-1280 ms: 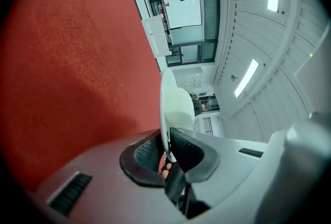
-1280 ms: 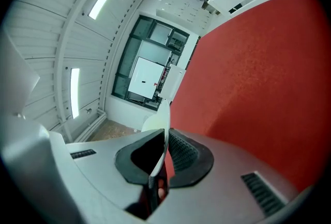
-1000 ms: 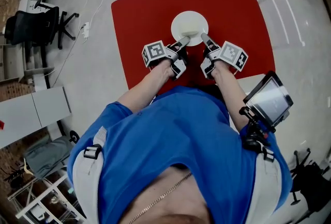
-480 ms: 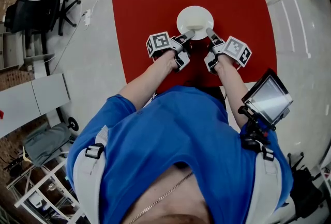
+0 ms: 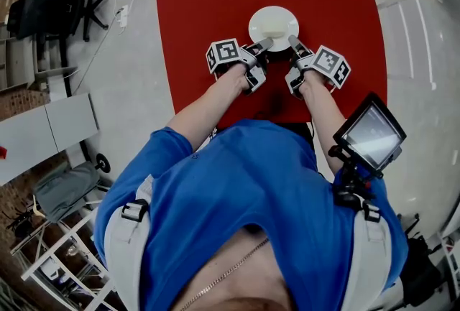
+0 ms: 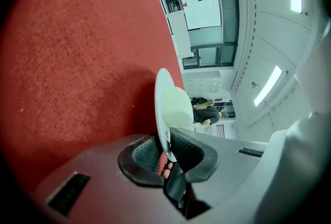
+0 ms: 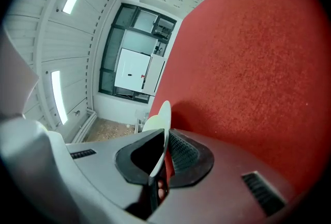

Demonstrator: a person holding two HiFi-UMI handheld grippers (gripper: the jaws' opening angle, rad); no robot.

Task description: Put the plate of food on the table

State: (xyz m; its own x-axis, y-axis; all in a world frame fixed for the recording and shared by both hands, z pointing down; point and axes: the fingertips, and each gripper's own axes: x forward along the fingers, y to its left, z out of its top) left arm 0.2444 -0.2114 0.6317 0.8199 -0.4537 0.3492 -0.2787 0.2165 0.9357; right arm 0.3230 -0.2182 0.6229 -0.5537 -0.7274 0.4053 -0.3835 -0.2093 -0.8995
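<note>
Nearest me: a person in a blue shirt (image 5: 244, 187) fills the lower half of the head view, both arms stretched toward the upper middle of the frame.
Left gripper (image 5: 263, 45): clenched on the near rim of the plate (image 5: 273, 17). Its own view shows the thin white edge pinched between the 2 dark ribbed pads.
Right gripper (image 5: 293, 42): also clamped on the near rim, just right of the left one. The plate edge runs straight between its pads in its own view.
Where the plate is: upper middle of the head view, over the middle of the red table (image 5: 208, 8) and well inside its edges.
Plate's look: round, white and thin-rimmed. The left gripper view shows a pale rounded mound on it, too washed out for me to say what food it is.
Done so far: I'd say the carrying is finished, since the plate is over a sensible spot on the table.
Left to do: both grips have yet to let go. I cannot tell whether the plate's base rests on the red top or hangs just above it, so it may need lowering first.
Farther off: grey floor around the table, an office chair (image 5: 43, 11) at the upper left.
</note>
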